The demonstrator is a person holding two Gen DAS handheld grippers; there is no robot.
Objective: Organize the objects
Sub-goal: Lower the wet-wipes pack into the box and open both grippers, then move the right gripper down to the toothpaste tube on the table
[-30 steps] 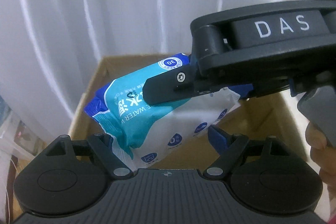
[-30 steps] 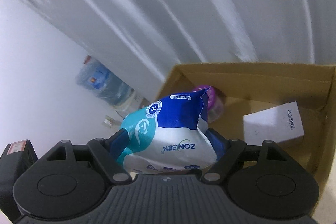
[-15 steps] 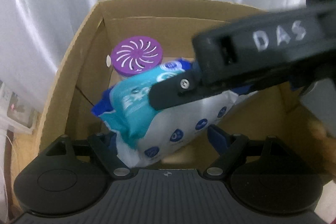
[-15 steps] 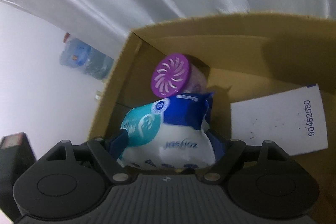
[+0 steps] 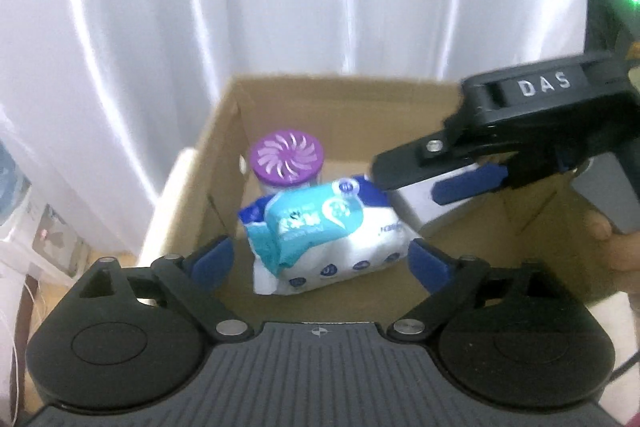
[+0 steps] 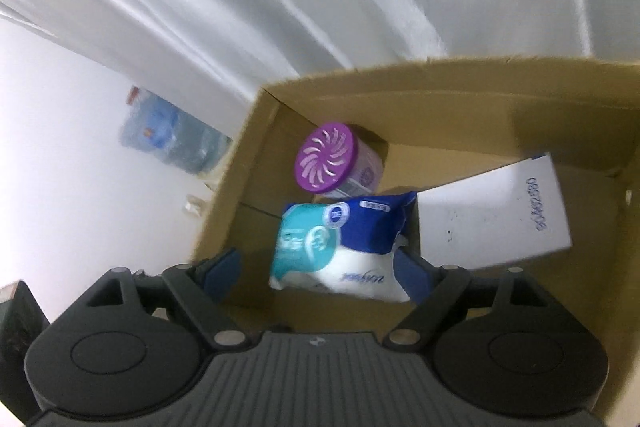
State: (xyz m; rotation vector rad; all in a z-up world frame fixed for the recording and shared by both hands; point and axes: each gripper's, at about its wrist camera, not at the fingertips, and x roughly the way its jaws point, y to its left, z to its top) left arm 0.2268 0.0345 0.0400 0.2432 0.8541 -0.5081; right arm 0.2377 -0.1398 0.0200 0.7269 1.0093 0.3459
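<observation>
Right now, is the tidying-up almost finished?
Looks well along. The wipes pack lies in the cardboard box, beside the purple-lidded jar and a white box. The left hand-held gripper and right hand-held gripper are both opening, neither pressing on the pack. What's left outside the box isn't in view.

My left tool [image 5: 320, 259] points steeply downward, its jaws opening, blue pads clear on both sides. My right tool [image 6: 318, 267] also angles down, jaws opening and spread wide. My right hand [image 5: 618, 247] grips that tool's handle.
</observation>
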